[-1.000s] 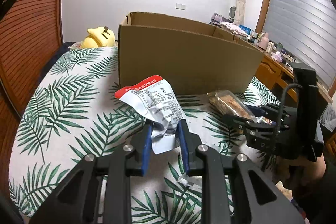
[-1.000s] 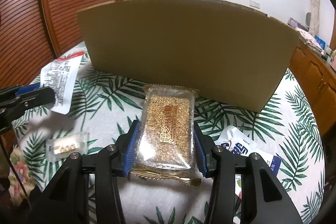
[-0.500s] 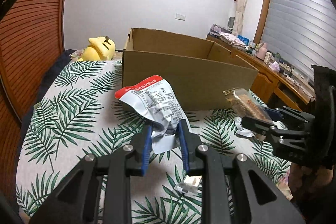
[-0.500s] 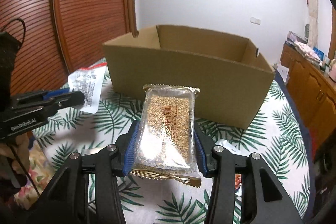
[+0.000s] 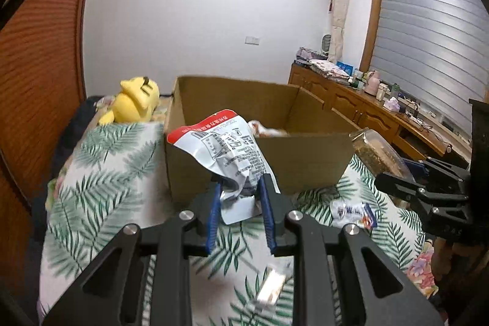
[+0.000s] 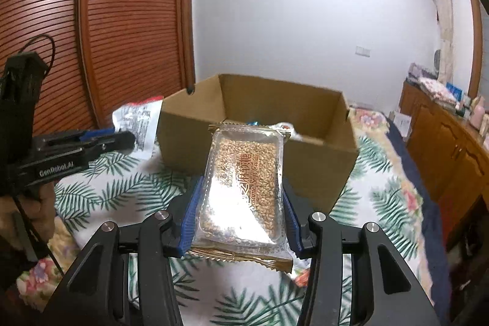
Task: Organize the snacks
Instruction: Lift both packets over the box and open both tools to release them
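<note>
I have two tools in play, each closed on one snack. My left tool (image 5: 240, 194) pinches the crumpled lower end of one white pouch with a red top band (image 5: 223, 142), which stands up in front of the near wall of the single cardboard box (image 5: 305, 161). My right tool (image 6: 241, 203) is clamped on the two long sides of one clear pack of sesame candy (image 6: 244, 182), held flat and lifted, with its far end overlapping the box's near rim. The box is open on top and sits on the palm-leaf cloth (image 5: 101, 173) that covers the surface below; I cannot tell whether that surface is a bed or a worktop. Inside the box I can see a few wrappers (image 6: 284, 127), too hidden to count. Two loose snacks lie on the cloth in the left view: one white and blue packet (image 5: 354, 211) to the right of my left tool, and one small blurred packet (image 5: 272, 286) nearer to me. One yellow plush toy (image 5: 134, 103) lies at the far left, just beside the box's left corner. One wooden sideboard (image 5: 360, 109) runs along the right.
</note>
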